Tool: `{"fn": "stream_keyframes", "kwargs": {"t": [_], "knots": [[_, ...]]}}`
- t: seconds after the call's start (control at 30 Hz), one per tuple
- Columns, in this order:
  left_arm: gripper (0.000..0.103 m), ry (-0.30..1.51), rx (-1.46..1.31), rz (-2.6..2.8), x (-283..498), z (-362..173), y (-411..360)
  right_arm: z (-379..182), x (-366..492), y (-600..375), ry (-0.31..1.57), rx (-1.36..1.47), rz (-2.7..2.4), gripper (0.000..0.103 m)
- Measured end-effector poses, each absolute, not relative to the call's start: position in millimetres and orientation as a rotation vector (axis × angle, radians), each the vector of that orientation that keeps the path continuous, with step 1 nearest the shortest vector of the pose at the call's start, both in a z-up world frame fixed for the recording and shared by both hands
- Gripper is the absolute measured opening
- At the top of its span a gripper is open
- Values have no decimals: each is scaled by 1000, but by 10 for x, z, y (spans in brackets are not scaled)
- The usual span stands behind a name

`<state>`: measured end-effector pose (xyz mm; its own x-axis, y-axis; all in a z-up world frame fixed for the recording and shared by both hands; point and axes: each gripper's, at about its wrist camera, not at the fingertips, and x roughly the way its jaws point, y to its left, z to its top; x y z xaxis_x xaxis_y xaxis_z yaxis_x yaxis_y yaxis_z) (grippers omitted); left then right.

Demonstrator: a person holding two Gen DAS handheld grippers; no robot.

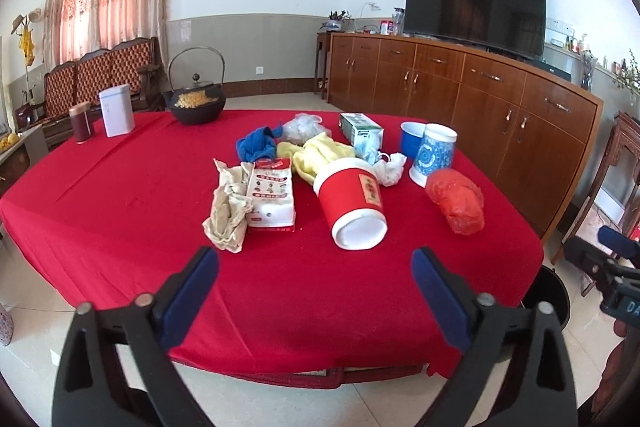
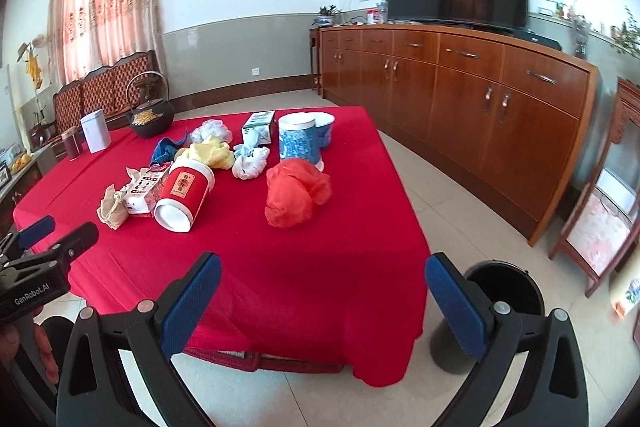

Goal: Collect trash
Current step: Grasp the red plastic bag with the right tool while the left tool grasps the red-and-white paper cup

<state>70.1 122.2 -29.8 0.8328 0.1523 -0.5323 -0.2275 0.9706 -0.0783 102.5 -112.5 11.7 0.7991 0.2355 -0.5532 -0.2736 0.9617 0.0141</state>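
Red crinkled plastic bag (image 2: 298,193) and toppled cylindrical red cup (image 1: 352,207) beyond my spread, empty left gripper (image 1: 316,281) and right gripper (image 2: 322,287).

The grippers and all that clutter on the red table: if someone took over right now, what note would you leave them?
Left gripper: open, empty, short of the table.
Right gripper: open, empty, also at the near edge.
Trash on the table: red bag, white wad, tipped red cup, snack packet, beige wrapper, clear bag.
Bin: on the floor by the table's right corner.
Done: nothing visibly collected.
Left: pick up each piece and bin it.
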Motion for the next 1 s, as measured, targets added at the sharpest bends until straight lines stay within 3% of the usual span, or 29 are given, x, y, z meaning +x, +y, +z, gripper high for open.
{"fn": "stream_keyframes", "kwargs": {"t": [0.07,0.27,0.43,0.83,0.97,1.0], "knots": [[90,555,-143,197,817,-313,1206,85,1152,-1077,591,-72,288,87],[90,566,-153,187,1144,-373,1104,-30,1536,-905,606,-80,321,84],[86,598,-153,178,1404,-487,1058,-211,1845,-807,646,-89,352,72],[82,652,-167,194,1802,-703,1060,-562,2492,-605,692,-97,450,71],[69,665,-175,191,1878,-759,1077,-623,2574,-561,715,-91,484,37],[66,668,-180,186,1888,-770,1082,-631,2576,-555,716,-91,486,33]]}}
